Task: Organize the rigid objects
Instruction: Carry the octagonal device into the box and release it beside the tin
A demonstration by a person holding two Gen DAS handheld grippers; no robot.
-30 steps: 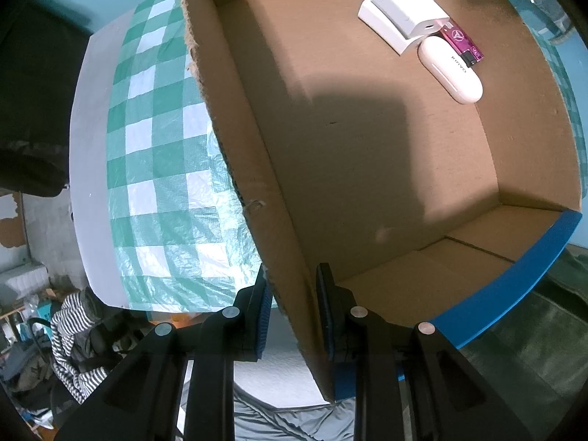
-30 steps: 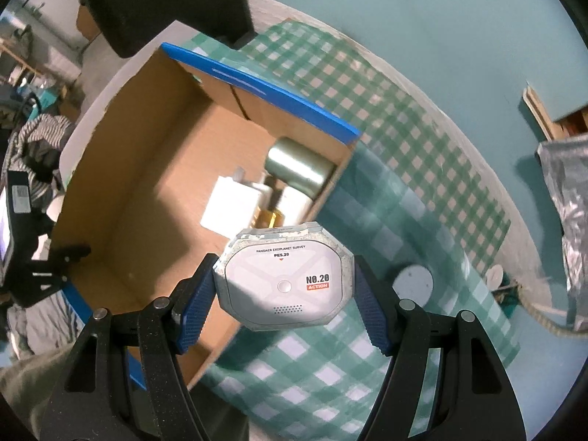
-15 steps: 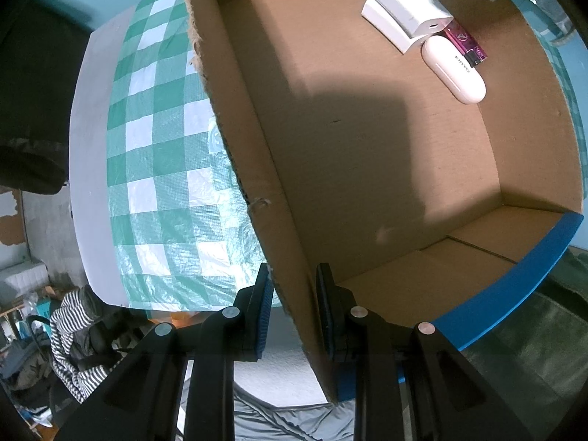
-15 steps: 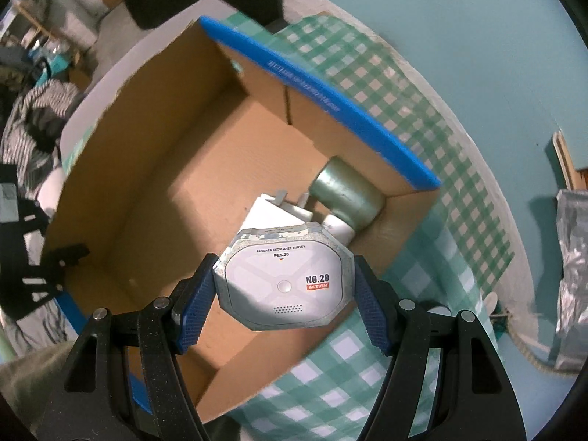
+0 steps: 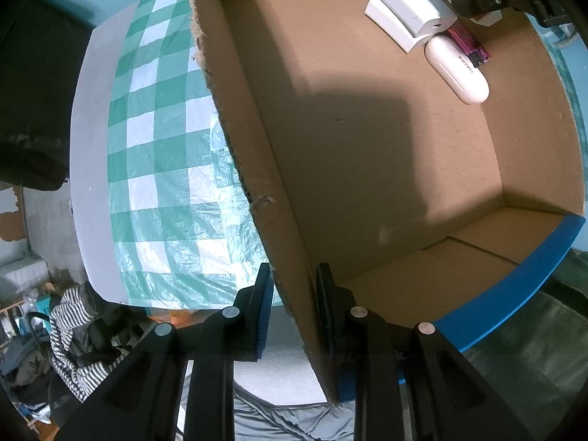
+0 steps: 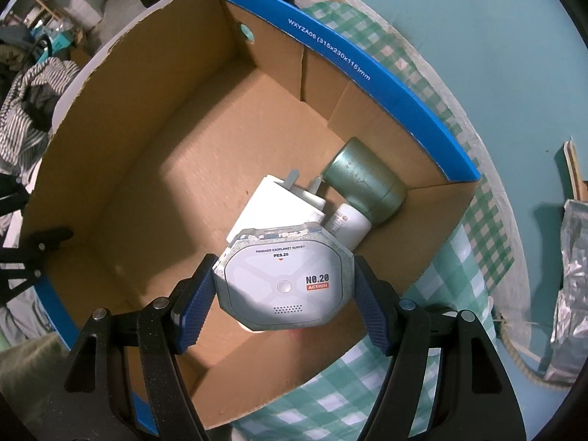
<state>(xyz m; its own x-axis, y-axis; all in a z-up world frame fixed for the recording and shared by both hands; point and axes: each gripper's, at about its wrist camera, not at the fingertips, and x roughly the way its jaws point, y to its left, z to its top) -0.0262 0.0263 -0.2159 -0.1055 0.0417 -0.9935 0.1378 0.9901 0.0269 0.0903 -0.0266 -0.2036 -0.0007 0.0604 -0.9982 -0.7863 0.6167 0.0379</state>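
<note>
Green-and-white checked tablecloth (image 5: 154,169) over a pale table, teal wall behind; cardboard box (image 6: 121,169) with blue-edged rims set on the cloth.

Left gripper (image 5: 294,294): clamped on the box's side wall near one corner, one pad outside, one inside.

Right gripper (image 6: 283,286): clenched on an octagonal grey device (image 6: 283,283) marked "NO.20 ACTION", held over the box interior, above the items below.

Inside the box, grouped toward one corner: white charger (image 5: 411,18) with prongs, lying on a flat white block; white oval case (image 5: 457,70) just beside it; magenta item (image 5: 470,46) partly hidden behind the case; green metallic cylinder (image 6: 364,183) on its side against the corner; white tube (image 6: 347,228) touching the cylinder.

Striped garment (image 5: 73,334) beyond the table edge.
</note>
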